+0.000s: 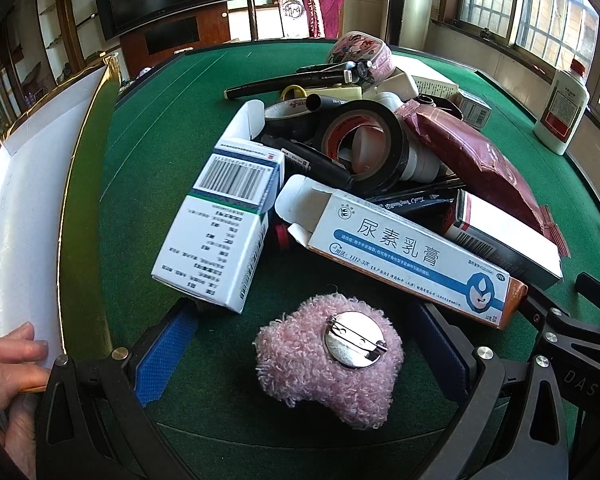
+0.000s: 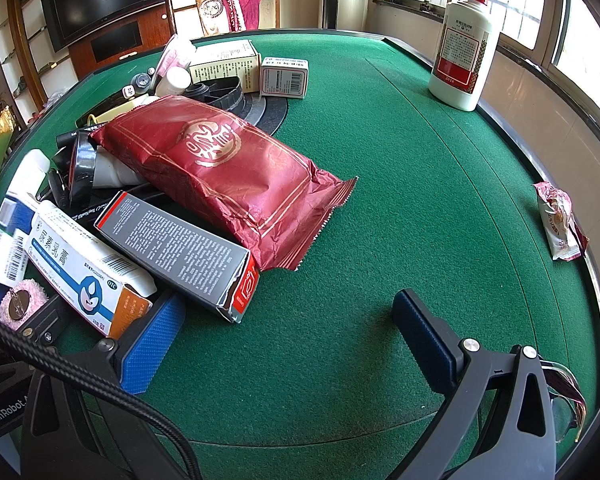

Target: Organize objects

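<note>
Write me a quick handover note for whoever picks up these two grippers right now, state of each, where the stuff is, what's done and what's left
Left hand-held gripper: open, jaws either side of the pink fuzzy brooch, which lies pin-side up on the green table; not gripped yet.
Right hand-held gripper: open, empty, over bare felt beside the pile.
Pile: ointment box, blue-and-white medicine box, black tape roll, red snack bag, grey box, pens, all heaped together.
Apart: white bottle and a small wrapper near the table's edge.
A hand holds a white tray at the left.
Done: nothing visibly sorted. Left: essentially everything.
</note>
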A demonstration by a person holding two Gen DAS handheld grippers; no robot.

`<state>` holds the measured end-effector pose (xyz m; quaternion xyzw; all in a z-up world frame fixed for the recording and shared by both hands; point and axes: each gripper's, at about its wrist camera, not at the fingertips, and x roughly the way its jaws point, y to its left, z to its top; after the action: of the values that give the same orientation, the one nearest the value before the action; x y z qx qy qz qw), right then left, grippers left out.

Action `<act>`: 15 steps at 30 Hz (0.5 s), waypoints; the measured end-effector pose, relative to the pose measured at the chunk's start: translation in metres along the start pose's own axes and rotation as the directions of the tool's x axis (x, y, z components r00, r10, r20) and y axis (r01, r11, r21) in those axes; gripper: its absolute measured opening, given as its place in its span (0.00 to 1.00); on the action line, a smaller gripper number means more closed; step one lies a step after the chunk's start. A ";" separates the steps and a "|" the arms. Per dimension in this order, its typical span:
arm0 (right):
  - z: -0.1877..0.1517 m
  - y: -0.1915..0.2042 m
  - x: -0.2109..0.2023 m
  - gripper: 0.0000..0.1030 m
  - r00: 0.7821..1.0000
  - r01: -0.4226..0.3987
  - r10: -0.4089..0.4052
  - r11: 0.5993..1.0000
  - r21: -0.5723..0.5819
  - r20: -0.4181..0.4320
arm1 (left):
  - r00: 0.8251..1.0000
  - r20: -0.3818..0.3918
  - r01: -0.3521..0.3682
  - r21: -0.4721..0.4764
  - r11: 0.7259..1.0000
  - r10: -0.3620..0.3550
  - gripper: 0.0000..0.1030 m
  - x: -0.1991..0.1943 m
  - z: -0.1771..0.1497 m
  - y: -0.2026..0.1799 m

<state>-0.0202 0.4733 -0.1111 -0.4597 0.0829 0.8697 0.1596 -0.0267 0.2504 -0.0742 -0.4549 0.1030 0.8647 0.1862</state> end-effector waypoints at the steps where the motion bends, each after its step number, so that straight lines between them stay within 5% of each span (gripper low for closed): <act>1: 0.000 0.000 0.000 1.00 1.000 0.000 0.000 1.000 0.000 0.000 | 1.000 0.000 0.001 0.000 1.000 -0.001 0.99 0.000 0.000 0.000; 15: 0.000 0.000 -0.001 1.00 1.000 -0.001 0.001 1.000 0.004 -0.007 | 1.000 -0.001 0.002 -0.002 1.000 -0.002 0.99 0.000 0.000 -0.001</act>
<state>-0.0196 0.4726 -0.1104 -0.4626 0.0852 0.8679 0.1598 -0.0265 0.2512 -0.0740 -0.4554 0.1019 0.8645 0.1866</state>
